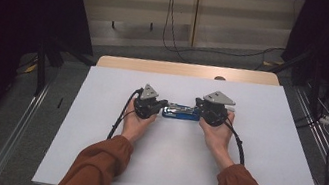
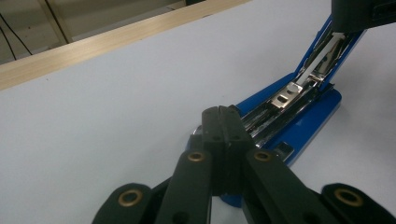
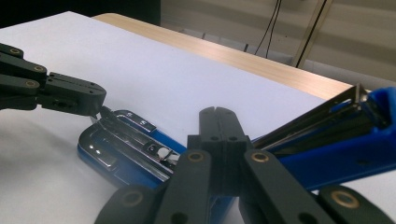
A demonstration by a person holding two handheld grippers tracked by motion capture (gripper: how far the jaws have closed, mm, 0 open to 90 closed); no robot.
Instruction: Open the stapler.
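Between the left hand-held gripper (image 1: 164,104) and right hand-held gripper (image 1: 198,104), both with jaws pressed together, the blue stapler (image 1: 180,111) lies hinged open on the bench (image 1: 263,154); reloading and closing seemingly remain.

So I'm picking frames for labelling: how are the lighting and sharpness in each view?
High view: dim, room edges nearly black, the blue stapler small but legible. Left gripper view: left claw sharp, the stapler's metal rail glares a bit. Right gripper view: right claw crisp, the far wall softer.

Bare white table (image 1: 165,163) all around the opened blue stapler (image 1: 180,112).
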